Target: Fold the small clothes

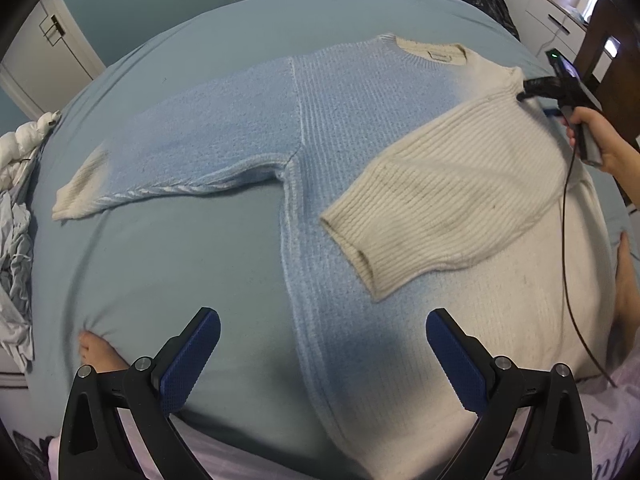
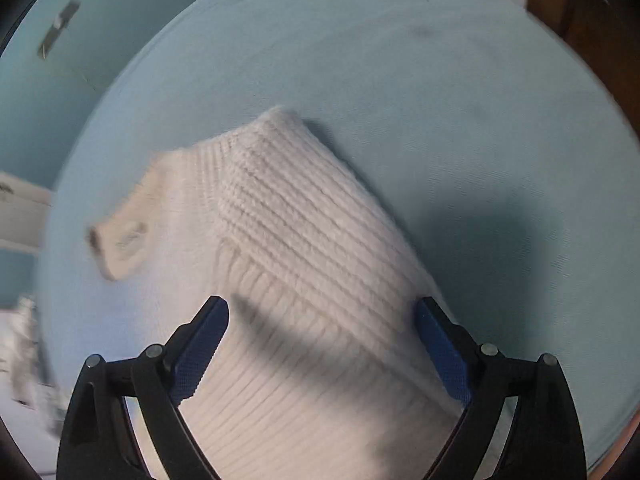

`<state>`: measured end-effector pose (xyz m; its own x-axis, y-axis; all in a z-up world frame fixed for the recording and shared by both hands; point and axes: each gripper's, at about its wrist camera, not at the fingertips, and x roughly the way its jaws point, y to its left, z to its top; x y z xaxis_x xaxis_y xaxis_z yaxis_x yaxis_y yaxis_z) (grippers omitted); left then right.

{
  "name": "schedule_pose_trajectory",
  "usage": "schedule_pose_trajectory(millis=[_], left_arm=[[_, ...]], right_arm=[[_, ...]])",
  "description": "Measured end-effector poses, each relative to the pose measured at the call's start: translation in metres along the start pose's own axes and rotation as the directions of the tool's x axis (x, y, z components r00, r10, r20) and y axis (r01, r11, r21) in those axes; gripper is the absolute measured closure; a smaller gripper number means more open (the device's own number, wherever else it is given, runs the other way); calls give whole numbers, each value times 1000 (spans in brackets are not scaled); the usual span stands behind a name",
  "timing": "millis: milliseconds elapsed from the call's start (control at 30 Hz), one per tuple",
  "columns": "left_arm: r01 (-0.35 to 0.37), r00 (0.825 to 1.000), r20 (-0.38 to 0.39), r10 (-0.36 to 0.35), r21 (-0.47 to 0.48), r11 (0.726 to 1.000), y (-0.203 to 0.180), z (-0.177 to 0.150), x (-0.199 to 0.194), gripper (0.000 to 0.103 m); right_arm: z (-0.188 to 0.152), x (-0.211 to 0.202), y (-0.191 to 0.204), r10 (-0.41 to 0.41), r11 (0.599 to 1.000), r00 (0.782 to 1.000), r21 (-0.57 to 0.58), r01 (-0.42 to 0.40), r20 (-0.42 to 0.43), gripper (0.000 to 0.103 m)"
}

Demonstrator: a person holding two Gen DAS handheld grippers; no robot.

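We are holding the left gripper [image 1: 322, 344] low over the bed [image 1: 168, 264], its blue-padded jaws standing wide apart with nothing between them; just under them the lower body of the sweater [image 1: 360, 128] is lying flat on the blue sheet, its side seam running up between the two fingers; a bare foot [image 1: 98, 350] is resting on the sheet just left of the left finger, and a pale printed garment is showing along the bottom edge. Farther out, the white sleeve [image 1: 440, 208] is lying folded across the sweater's front, its cuff pointing toward us; the blue sleeve [image 1: 180, 152] is stretching out flat to the left, ending in a white cuff near the bed's edge, where crumpled bedding [image 1: 16, 216] is piling up. Beyond that, the neckline with its label is lying toward the far side of the bed; at the white shoulder we are holding the right gripper [image 1: 532, 90] in the right hand [image 1: 596, 140], a black cable trailing down from it. In the right wrist view the right gripper [image 2: 322, 344] is spreading its jaws wide over the ribbed white knit, the pads pressing on nothing; this view is blurring. Past the bed, a blue wall and white drawers are showing.
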<state>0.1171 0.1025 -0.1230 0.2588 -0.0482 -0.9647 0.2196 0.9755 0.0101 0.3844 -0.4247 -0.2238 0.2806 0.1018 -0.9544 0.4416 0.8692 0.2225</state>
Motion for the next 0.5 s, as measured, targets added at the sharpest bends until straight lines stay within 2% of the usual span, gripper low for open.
schedule_pose_trajectory(millis=[33, 67, 100, 133, 167, 267, 300, 333, 367, 400, 433, 467, 500], left_arm=[[5, 1000, -3, -5, 2, 1000, 1, -1, 0, 0], [8, 1000, -6, -8, 2, 1000, 2, -3, 1, 0], [8, 1000, -7, -8, 1, 1000, 3, -5, 1, 0], [5, 1000, -8, -5, 0, 1000, 4, -6, 1, 0], [-5, 1000, -11, 4, -1, 1000, 6, -8, 1, 0], [-12, 1000, -11, 11, -15, 1000, 10, -9, -1, 0], [-7, 1000, -7, 7, -22, 1000, 13, -9, -2, 0], [-5, 1000, -2, 5, -29, 1000, 14, -8, -4, 0], [-3, 1000, 9, 3, -36, 999, 16, -7, -7, 0], [-2, 1000, 17, 3, -39, 999, 17, -7, -10, 0], [-3, 1000, 24, 4, -41, 999, 18, -6, -11, 0], [-6, 1000, 27, 7, -43, 999, 19, -6, -12, 0], [-6, 1000, 27, 7, -45, 999, 19, -6, -12, 0]], right_arm=[[1, -1, 6, -98, 992, 995, -80, 100, 36, 43], [-2, -5, 22, -120, 985, 991, -117, 127, 61, 61], [1, -13, 15, -99, 987, 991, -115, 109, 91, 70], [6, -22, 2, -77, 994, 990, -74, 86, 115, 87], [17, -26, -4, -78, 996, 988, -38, 83, 130, 91], [32, -59, -49, -117, 988, 965, 127, 89, 235, 92], [36, -67, -69, -122, 980, 963, 185, 78, 240, 92], [36, -66, -74, -111, 976, 972, 205, 68, 209, 90], [42, -59, -75, -100, 975, 982, 213, 64, 163, 76], [45, -54, -89, -100, 972, 992, 221, 81, 75, 66], [45, -54, -97, -128, 965, 992, 235, 121, 17, 46], [47, -62, -101, -142, 963, 990, 234, 136, 9, 43], [47, -79, -103, -147, 970, 988, 203, 133, 55, 43]])
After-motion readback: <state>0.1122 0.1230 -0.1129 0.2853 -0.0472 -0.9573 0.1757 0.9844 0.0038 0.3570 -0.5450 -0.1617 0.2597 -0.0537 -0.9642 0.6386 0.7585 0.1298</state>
